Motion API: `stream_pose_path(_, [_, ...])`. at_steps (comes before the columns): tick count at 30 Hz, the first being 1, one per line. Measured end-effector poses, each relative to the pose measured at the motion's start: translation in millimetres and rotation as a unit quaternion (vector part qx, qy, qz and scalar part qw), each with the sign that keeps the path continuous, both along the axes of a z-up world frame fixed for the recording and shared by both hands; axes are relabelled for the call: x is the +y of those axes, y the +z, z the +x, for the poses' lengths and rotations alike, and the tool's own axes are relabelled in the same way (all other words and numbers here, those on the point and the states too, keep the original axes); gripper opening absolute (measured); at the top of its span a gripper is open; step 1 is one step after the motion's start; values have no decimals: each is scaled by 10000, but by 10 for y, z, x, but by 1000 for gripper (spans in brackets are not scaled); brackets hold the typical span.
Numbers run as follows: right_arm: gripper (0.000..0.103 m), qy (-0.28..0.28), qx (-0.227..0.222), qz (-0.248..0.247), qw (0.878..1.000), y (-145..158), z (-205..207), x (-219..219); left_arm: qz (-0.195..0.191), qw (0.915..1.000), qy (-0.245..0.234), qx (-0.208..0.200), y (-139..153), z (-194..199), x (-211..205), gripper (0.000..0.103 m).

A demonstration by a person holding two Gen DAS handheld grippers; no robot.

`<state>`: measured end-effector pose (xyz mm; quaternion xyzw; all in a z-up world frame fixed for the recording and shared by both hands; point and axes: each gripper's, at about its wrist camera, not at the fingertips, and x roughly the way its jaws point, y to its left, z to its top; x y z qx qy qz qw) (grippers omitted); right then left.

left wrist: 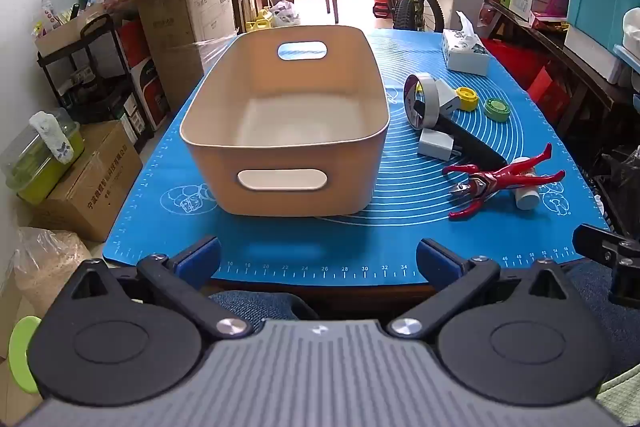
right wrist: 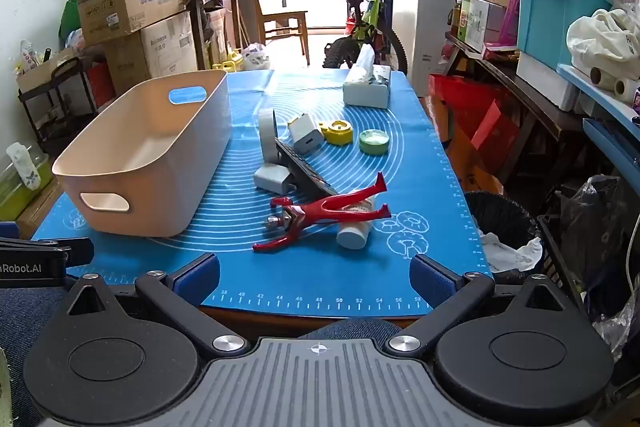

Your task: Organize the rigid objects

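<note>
On the blue mat (right wrist: 352, 279), the beige bin (left wrist: 280, 131) sits empty at twelve o'clock from the left gripper (left wrist: 318, 261), whose jaws stand wide apart. The red figure (right wrist: 320, 215) lies at twelve o'clock from the right gripper (right wrist: 316, 275), equally spread, holding nothing.

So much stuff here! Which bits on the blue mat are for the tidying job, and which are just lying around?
For the job:
- beige bin, empty
- red toy figure
- tape roll
- two white chargers
- yellow cap, green cap
- black remote
- white bottle

Lying about:
- tissue box
- bicycle
- cardboard boxes
</note>
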<state>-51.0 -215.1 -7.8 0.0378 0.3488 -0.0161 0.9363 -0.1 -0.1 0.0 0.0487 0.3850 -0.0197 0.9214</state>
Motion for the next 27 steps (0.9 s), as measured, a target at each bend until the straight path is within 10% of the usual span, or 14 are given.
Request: stream_pose_path(27, [100,6,34,45,10000,-10,10,-2,17,10000,-17,1,1,-5,0,102])
